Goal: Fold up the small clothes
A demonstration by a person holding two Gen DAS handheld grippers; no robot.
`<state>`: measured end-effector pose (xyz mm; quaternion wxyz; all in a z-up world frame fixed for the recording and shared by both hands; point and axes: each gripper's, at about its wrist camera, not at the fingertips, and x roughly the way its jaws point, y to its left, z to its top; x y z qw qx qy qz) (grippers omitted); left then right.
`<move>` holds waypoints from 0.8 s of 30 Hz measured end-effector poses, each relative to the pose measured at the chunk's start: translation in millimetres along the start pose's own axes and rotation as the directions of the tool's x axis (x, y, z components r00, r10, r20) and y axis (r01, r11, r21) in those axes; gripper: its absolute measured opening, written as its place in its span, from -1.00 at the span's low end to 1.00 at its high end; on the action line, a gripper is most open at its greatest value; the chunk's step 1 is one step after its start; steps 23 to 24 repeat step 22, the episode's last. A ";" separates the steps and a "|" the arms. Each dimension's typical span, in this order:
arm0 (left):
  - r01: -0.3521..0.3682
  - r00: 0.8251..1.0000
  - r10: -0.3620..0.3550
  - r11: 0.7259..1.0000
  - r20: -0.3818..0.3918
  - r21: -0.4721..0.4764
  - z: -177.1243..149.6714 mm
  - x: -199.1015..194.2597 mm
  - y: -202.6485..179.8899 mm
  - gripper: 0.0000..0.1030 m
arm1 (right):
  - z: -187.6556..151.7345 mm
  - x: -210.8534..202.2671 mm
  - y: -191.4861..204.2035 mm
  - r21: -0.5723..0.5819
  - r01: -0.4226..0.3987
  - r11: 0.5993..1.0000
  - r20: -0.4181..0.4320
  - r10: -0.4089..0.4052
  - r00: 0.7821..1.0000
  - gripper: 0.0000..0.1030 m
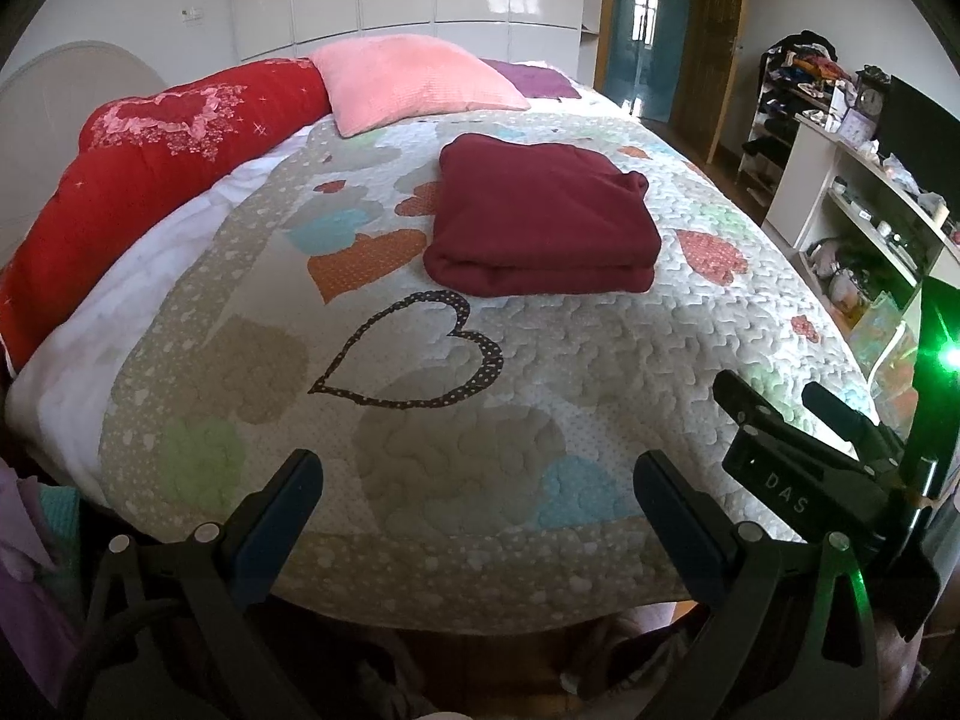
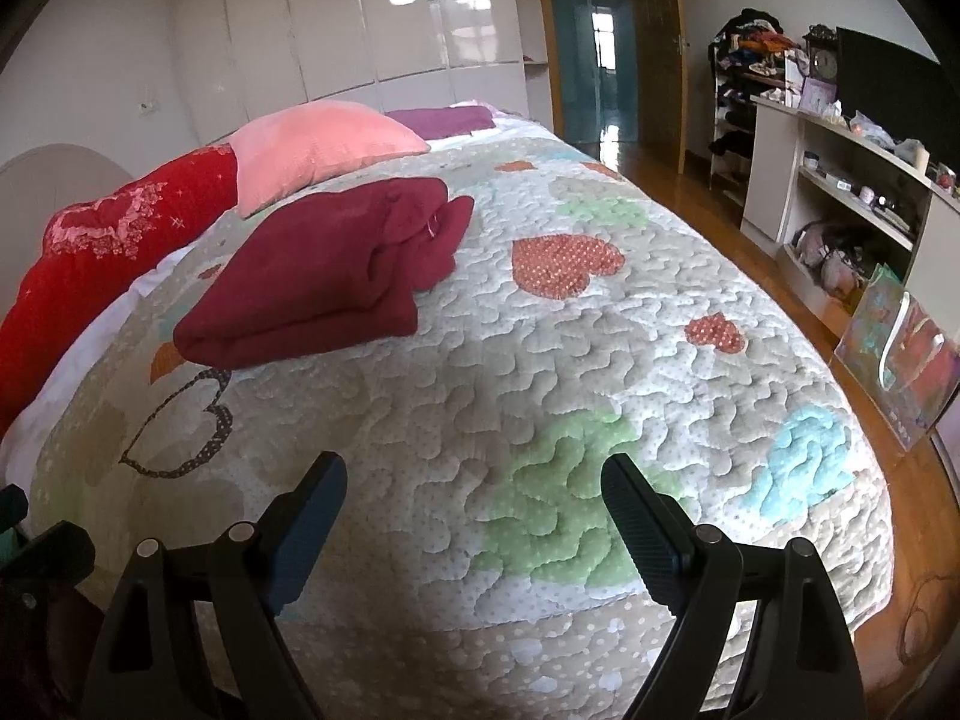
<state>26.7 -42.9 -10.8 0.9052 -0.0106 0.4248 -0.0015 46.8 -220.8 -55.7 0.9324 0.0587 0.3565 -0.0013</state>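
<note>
the maroon garment (image 1: 543, 222) looks folded mid-frame on the bed (image 1: 420, 450), so the left claw (image 1: 477, 504) and right claw (image 2: 474, 510), both spread apart and empty, should probably just tidy its loose upper-right corner.

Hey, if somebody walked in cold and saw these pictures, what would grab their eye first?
Probably the dark red folded garment, lying alone on the heart-patterned quilt. Next, the bright red bolster and pink pillow at the bed's head. Both the left gripper and right gripper hang open, empty, at the near edge.
</note>
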 end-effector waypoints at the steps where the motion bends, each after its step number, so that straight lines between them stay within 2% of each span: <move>1: 0.000 1.000 0.000 1.000 0.000 0.001 0.0 0.0 -0.3 1.00 | 0.1 -0.5 0.0 -0.002 0.002 1.000 0.004 -0.002 1.000 0.75; 15: 0.010 1.000 -0.010 1.000 0.005 -0.002 -0.2 -1.3 0.6 1.00 | 1.2 0.0 -1.5 -0.003 0.008 1.000 0.009 -0.008 1.000 0.75; 24: -0.012 1.000 0.012 1.000 -0.006 -0.001 -1.0 1.0 -0.6 1.00 | 2.1 1.9 -4.6 0.013 0.013 1.000 -0.001 -0.013 1.000 0.75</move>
